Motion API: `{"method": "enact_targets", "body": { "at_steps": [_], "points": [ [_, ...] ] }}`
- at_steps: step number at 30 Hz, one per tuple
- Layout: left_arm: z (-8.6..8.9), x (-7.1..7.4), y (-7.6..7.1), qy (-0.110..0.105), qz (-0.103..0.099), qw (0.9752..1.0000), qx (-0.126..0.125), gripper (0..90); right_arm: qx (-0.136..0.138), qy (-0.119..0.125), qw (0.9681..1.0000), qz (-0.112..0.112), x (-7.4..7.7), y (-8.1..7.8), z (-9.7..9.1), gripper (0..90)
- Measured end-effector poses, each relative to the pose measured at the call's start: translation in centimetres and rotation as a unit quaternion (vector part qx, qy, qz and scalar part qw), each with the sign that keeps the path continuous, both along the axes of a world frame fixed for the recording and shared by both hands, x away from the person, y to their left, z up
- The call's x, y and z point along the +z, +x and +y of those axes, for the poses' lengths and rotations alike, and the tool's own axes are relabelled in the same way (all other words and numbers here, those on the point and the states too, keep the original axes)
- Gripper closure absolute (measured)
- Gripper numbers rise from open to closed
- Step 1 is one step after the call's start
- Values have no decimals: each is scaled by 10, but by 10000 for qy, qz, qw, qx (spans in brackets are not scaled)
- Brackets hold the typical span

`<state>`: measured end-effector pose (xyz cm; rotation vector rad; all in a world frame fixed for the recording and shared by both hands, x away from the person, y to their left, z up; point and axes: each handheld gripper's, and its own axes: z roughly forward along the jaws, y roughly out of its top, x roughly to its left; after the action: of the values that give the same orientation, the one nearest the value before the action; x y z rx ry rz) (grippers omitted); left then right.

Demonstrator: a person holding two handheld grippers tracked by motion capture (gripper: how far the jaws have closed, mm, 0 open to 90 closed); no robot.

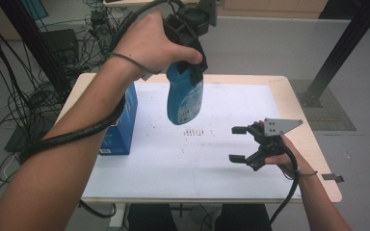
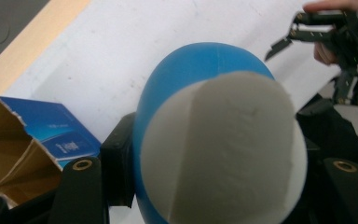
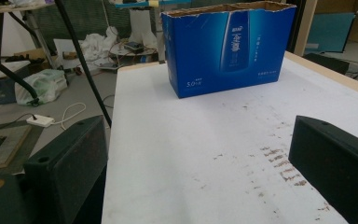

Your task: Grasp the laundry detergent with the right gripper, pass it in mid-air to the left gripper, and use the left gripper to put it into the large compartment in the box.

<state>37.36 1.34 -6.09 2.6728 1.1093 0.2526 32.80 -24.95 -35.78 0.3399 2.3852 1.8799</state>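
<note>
A: Let's start with our left gripper point(image 1: 191, 67). We have it raised above the table point(image 1: 289, 91), jaws pointing down and clamped on the top of the blue bottle point(image 1: 185, 98).

B: Agreed. In the left gripper view the bottle point(image 2: 200, 65) sits between the two black jaws, one pressing each side, with its white cap point(image 2: 223, 149) facing us. The bottle hangs clear of the white sheet point(image 1: 231, 106), above the middle of the table's far half.

A: And our right gripper point(image 1: 239, 143)?

B: We hold it low near the table's right side, lying level and pointing left. Its jaws stand apart with nothing between them. In the right gripper view we look between those jaws along the sheet point(image 3: 177, 154).

A: From the left gripper view we also catch that right gripper point(image 2: 286, 39) farther off, jaws spread, well apart from the bottle.

B: Moving outward: the blue carton point(image 1: 124, 120) stands on the left part of the table, partly behind our left forearm. Its top is torn open; we see brown cardboard inside point(image 2: 9, 140).

A: In the right gripper view the carton point(image 3: 228, 46) stands upright at the far end of the sheet, printed face toward us.

B: Between bottle and right gripper, the sheet carries a patch of small dark marks point(image 1: 192, 131).

A: Past the table edge, cables point(image 1: 9, 110) lie on the floor at left.
</note>
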Motion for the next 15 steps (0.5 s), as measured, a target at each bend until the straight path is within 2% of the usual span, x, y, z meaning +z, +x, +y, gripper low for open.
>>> {"method": "enact_targets", "body": {
  "at_steps": [4,7,11,15],
  "points": [
    [10,7,10,-26,-29,9996,286,374,-15,-4,10000,-8,0,0,0,47],
    [19,11,19,-133,-12,9985,532,374,-58,-4,10000,5,-1,0,1,47],
    [34,15,28,-220,10,9966,792,374,-76,11,10000,6,-1,0,0,47],
    [49,17,36,-190,46,9940,1074,373,-82,17,10000,21,-2,0,0,45]
  ]
}}
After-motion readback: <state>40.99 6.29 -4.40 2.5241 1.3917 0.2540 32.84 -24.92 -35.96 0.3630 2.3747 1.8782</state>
